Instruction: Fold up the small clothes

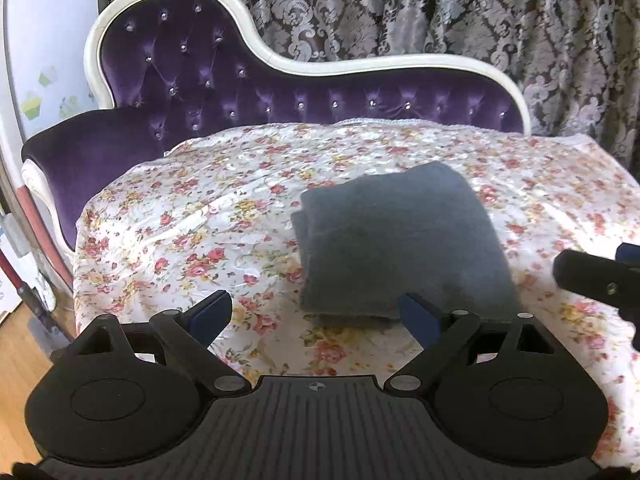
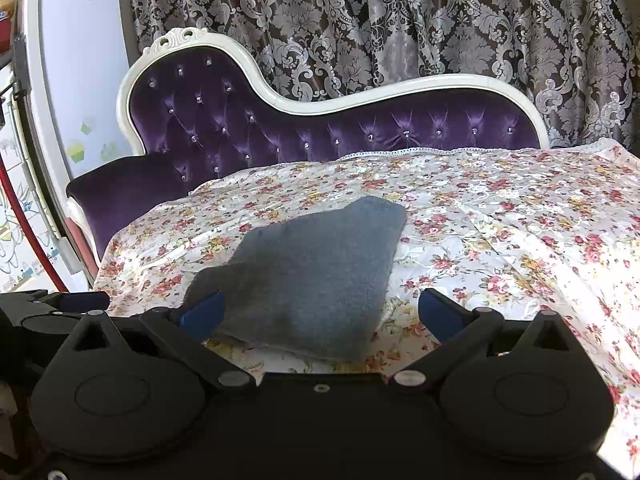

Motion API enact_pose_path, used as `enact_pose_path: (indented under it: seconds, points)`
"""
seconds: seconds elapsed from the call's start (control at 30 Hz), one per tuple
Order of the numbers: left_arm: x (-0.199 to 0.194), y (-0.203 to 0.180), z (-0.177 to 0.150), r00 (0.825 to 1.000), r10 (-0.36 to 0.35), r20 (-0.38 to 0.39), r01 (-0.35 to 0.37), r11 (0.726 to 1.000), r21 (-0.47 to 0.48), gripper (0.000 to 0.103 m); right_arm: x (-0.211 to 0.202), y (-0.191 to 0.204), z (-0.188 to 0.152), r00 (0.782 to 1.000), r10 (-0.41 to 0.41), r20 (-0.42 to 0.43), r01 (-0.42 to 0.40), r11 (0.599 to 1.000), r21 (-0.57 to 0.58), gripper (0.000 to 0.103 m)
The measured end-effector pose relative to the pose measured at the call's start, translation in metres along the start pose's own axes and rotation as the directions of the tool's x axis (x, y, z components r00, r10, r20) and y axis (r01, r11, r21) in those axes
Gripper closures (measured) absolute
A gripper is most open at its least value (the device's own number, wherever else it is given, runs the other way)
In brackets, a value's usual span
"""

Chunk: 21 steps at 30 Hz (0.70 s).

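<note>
On the floral cover (image 1: 168, 216) draped over the purple chaise (image 1: 192, 80), the grey garment (image 1: 396, 240) lies folded into a thick oblong, layered edges showing at its left side. Our left gripper (image 1: 320, 312) sits just short of the near edge, jaws spread wide and holding nothing; our right gripper (image 2: 320, 312) is likewise splayed, empty, its left finger at the garment's near corner. We judge the fold nearly finished, with one more halving or a tidy-up remaining. To do it well we would slide a finger under every layer at each near corner, close on the full stack, lift both corners evenly, carry them to the far edge, and lay them down flush without dragging the cover. From the left wrist, the garment's long axis runs away from us toward the chaise back, leaning slightly left; the rounded far end points at the curtain (image 2: 400, 20).
</note>
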State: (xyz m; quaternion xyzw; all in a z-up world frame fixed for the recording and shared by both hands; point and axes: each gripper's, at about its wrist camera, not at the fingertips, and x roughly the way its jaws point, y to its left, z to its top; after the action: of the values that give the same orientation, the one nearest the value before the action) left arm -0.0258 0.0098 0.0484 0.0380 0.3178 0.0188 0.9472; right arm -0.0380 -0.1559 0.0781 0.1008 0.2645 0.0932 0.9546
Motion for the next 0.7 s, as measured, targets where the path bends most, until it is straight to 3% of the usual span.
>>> enact_pose_path:
  seconds: [0.4, 0.7]
  points:
    - [-0.015, -0.002, -0.002, 1.000, -0.028, 0.007, 0.028, 0.999, -0.016, 0.011, -0.014, 0.022, -0.008, 0.981, -0.193, 0.012, 0.193, 0.979, -0.063, 0.001]
    - [-0.014, -0.002, -0.005, 0.999, -0.035, -0.011, 0.035, 0.999, -0.023, 0.011, -0.013, 0.020, -0.008, 0.987, -0.157, -0.030, 0.156, 0.987, -0.034, 0.001]
